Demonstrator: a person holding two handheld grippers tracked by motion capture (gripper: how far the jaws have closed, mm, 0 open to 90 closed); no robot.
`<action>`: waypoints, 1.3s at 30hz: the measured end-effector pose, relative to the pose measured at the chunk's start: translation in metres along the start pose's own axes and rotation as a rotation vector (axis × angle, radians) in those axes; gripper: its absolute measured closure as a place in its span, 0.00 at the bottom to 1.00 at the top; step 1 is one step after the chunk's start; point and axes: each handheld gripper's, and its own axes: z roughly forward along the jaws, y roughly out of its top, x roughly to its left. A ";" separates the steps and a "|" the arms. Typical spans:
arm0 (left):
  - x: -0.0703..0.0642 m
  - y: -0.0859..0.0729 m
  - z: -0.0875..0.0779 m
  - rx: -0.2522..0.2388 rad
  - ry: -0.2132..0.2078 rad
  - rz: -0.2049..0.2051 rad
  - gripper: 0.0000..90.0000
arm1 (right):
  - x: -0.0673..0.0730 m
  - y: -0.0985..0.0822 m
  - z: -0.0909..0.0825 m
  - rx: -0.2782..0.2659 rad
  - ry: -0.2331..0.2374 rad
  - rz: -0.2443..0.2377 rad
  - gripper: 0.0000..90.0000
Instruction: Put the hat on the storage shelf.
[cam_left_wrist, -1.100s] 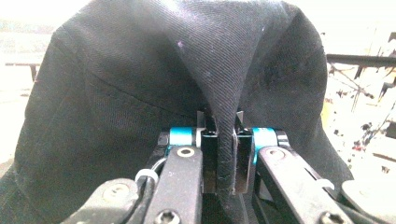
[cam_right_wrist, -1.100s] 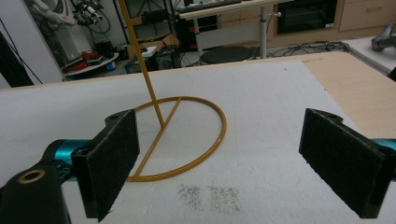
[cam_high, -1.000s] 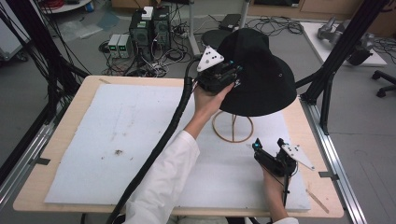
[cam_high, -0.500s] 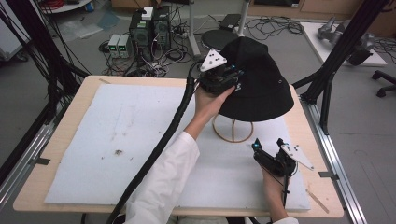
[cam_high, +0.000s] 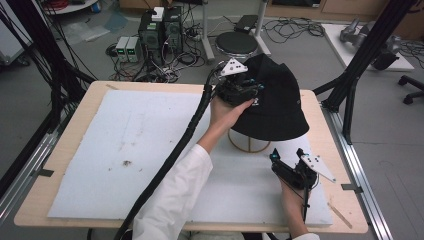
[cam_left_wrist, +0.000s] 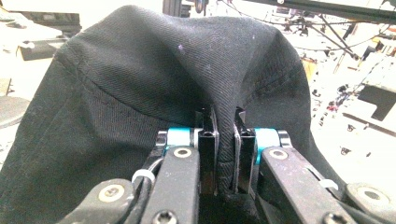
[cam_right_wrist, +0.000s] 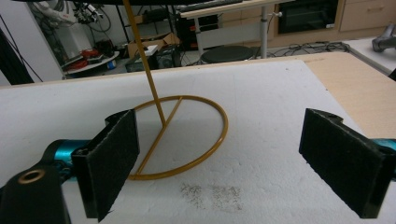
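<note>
A black bucket hat (cam_high: 275, 107) sits over a thin gold wire stand (cam_high: 248, 145) at the back right of the table. My left gripper (cam_high: 254, 94) is at the hat's left side, shut on a fold of its fabric. In the left gripper view the cloth of the hat (cam_left_wrist: 140, 70) is pinched tight between the two jaws of the left gripper (cam_left_wrist: 225, 119). My right gripper (cam_high: 286, 154) rests low near the front right, open and with nothing in it. In the right gripper view its wide pads (cam_right_wrist: 112, 163) frame the stand's ring base (cam_right_wrist: 187, 135), some way ahead of the right gripper (cam_right_wrist: 224, 137).
A white foam mat (cam_high: 125, 150) covers most of the wooden table (cam_high: 320, 132). A thick black cable (cam_high: 185, 140) trails from the left gripper across the mat. Black frame posts (cam_high: 350, 97) stand off the right edge; a stool (cam_high: 235, 42) and electronics sit on the floor behind.
The hat has sunk lower over the stand and its brim has tilted, carried by the left gripper, which shifted slightly down and right. The right gripper has stayed where it was.
</note>
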 end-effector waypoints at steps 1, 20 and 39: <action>-0.001 0.000 0.000 0.001 0.000 0.001 0.93 | 0.000 0.000 0.000 -0.002 -0.001 -0.001 0.13; -0.007 -0.001 -0.006 -0.017 0.018 0.021 0.78 | -0.001 0.000 -0.001 -0.003 -0.001 -0.006 0.13; -0.003 0.007 -0.037 -0.087 0.055 0.049 0.42 | -0.001 -0.001 -0.002 0.001 -0.005 -0.002 0.13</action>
